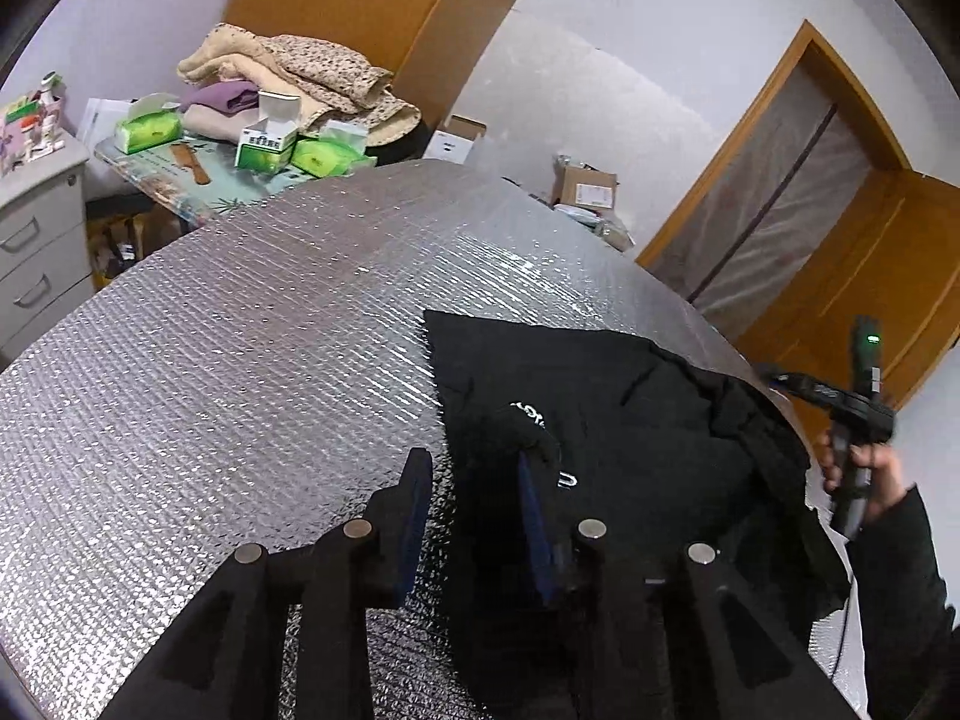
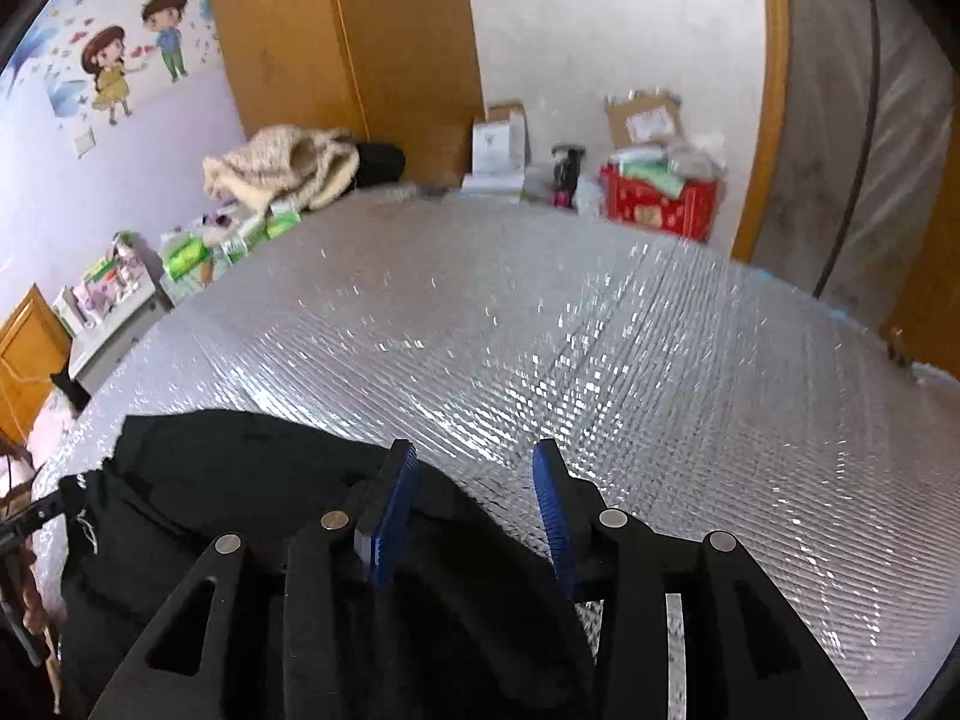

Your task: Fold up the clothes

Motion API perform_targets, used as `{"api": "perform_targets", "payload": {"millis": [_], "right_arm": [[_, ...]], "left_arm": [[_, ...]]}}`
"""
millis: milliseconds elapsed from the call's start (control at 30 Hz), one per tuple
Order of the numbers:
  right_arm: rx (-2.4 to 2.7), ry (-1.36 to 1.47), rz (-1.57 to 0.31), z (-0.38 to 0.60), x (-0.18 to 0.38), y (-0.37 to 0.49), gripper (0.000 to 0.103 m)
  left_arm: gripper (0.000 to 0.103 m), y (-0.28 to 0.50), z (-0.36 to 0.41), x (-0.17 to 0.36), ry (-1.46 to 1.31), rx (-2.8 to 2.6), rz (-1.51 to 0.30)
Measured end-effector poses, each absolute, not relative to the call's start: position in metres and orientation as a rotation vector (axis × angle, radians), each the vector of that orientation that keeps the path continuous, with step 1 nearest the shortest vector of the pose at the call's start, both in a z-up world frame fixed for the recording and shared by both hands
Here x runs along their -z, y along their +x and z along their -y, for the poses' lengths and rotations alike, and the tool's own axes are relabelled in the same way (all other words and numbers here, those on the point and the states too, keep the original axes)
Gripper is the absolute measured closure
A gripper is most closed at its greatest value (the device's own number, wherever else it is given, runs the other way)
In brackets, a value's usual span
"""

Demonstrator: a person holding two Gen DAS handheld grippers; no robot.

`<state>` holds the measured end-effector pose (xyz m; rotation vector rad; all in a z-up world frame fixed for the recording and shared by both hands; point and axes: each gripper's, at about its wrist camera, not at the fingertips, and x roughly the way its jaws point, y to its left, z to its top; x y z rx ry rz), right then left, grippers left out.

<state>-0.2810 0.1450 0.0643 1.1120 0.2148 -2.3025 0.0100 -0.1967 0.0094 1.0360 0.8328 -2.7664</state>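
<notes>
A black garment [image 1: 606, 420] with white lettering lies bunched on the silver quilted table cover [image 1: 240, 360], near its right front edge. My left gripper [image 1: 474, 468] is open, its jaws standing apart over the garment's left edge, its right finger against the fabric. In the right wrist view the same garment [image 2: 240, 480] lies at the lower left. My right gripper [image 2: 474, 462] is open above its right edge, holding nothing. The right gripper's handle and the hand on it show in the left wrist view [image 1: 858, 420], beyond the garment.
A side table [image 1: 180, 180] with green tissue packs and a pile of folded blankets [image 1: 288, 78] stands at the far left. A grey drawer unit [image 1: 36, 228] is beside it. Boxes and a red crate [image 2: 660, 198] sit beyond the far edge. A wooden door [image 1: 840, 240] is at the right.
</notes>
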Motion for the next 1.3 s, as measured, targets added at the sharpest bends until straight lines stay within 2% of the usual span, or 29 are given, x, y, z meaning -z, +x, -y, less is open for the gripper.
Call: {"api": "perform_targets", "payload": {"millis": [333,367,433,533,833,867,933,1000,1233,1300], "right_arm": [[2.127,1.232,-0.338,-0.125,-0.026,-0.282,0.063],[2.128,1.235,-0.348,-0.124,-0.025,-0.281,0.066],[2.143,1.237,-0.353,-0.123,-0.026,-0.28,0.09],[2.167,1.217,-0.355,-0.123,-0.03,-0.276,0.093],[2.194,1.22,-0.326,-0.127,-0.032,-0.274,0.094],[2.194,1.223,-0.324,-0.127,-0.031,-0.275,0.094],[2.194,1.226,-0.318,-0.127,-0.03,-0.275,0.094],[2.192,1.226,-0.314,-0.128,-0.03,-0.275,0.094],[2.186,1.222,-0.3,-0.128,-0.03,-0.276,0.093],[2.171,1.224,-0.293,-0.127,-0.03,-0.277,0.09]], "left_arm": [[0.069,0.01,0.202,-0.007,1.043,2.781,-0.866],[0.069,0.007,0.2,-0.005,1.057,2.786,-0.872],[0.068,0.003,0.195,-0.003,1.076,2.8,-0.883],[0.068,0.0,0.191,-0.004,1.085,2.813,-0.886],[0.067,0.018,0.192,-0.014,0.992,2.889,-0.861],[0.066,0.016,0.19,-0.012,1.004,2.891,-0.858],[0.058,0.012,0.187,-0.011,1.011,2.898,-0.846],[0.055,0.009,0.188,-0.01,1.013,2.887,-0.843],[0.056,-0.004,0.186,-0.004,1.099,2.822,-0.805],[0.056,-0.009,0.185,-0.002,1.128,2.801,-0.793]]}}
